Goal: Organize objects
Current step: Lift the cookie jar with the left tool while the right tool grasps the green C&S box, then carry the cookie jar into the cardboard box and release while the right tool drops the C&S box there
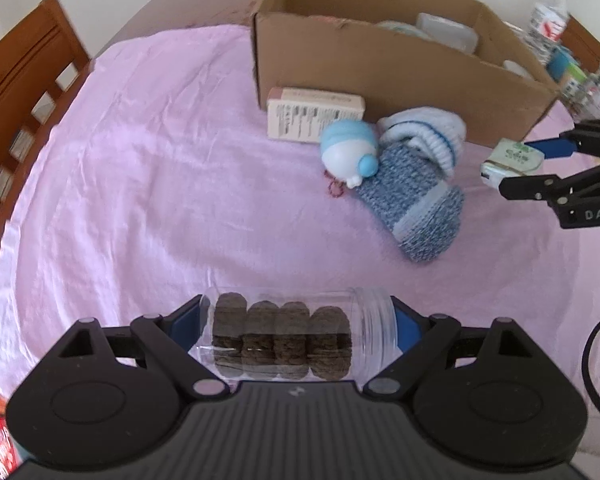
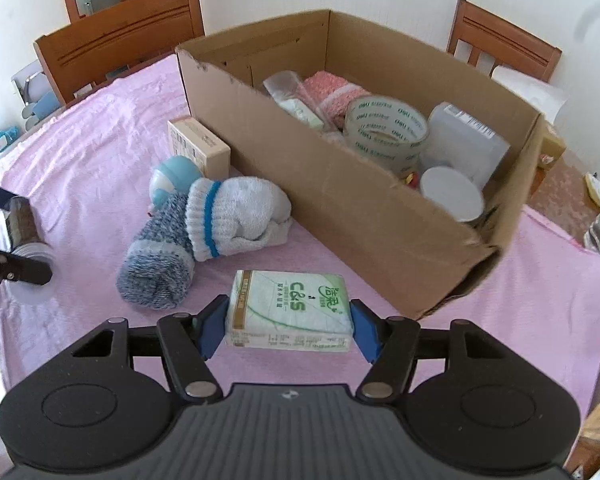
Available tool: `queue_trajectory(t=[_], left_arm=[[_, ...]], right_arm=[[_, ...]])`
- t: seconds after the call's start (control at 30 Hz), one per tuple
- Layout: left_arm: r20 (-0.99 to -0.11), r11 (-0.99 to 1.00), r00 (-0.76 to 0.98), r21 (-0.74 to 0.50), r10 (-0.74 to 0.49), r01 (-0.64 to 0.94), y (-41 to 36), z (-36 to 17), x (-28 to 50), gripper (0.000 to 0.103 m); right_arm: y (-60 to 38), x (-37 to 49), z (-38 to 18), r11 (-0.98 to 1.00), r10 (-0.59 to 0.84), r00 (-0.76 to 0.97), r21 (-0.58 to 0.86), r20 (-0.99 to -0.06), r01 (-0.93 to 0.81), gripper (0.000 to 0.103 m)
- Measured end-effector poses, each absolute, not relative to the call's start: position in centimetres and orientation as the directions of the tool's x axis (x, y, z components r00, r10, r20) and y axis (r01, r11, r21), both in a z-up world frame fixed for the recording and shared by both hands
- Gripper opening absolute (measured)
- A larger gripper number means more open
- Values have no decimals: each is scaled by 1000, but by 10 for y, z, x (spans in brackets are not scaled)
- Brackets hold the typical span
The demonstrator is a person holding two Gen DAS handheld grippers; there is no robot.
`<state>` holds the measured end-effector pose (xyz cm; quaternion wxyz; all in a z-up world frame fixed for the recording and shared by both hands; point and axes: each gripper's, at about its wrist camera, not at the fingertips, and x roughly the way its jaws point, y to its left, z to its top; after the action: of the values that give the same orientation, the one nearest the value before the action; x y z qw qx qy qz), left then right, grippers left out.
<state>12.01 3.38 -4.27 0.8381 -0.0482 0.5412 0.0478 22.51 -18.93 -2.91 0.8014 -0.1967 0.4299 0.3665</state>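
Observation:
My left gripper (image 1: 298, 326) is shut on a clear plastic jar of brown cookies (image 1: 292, 336), held lying sideways over the pink cloth. My right gripper (image 2: 288, 320) is shut on a green-and-white tissue pack (image 2: 290, 310), just in front of the open cardboard box (image 2: 340, 196); it also shows in the left wrist view (image 1: 512, 160). On the cloth by the box lie a blue knit sock (image 2: 160, 264), a white sock with a blue stripe (image 2: 236, 212), a blue-and-white toy (image 1: 350, 152) and a small beige carton (image 1: 314, 118).
The box holds a tape roll (image 2: 386, 128), a pink cloth (image 2: 332, 94), a white cup (image 2: 452, 194) and a grey case (image 2: 464, 140). Wooden chairs (image 1: 24, 80) stand around the table. A water bottle (image 1: 548, 16) and clutter sit at the far right.

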Motion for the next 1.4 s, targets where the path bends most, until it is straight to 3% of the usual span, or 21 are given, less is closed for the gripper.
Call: queue_trajectory(t=[0.57,0.87,1.0,1.4], left_arm=[[-864,991,496,-28,-88,128,25,39,169,91],[-815,980,566,-12,-126,201,19,72,230,91],[-804,976,582,8,-123,217,15,76,257,91],[-800,973,585,13,-129,232,16,70,335,91]], right_arm=[[-184,235,57,651,482,450,-36,-752,-758,69],[-171,268,72,681,487,499,-45,-717,-731,69],[-166,276,71,696,480,522,-55,-705,-716,88],[-181,280,66,744,449,537,-34,-714,-667,93]])
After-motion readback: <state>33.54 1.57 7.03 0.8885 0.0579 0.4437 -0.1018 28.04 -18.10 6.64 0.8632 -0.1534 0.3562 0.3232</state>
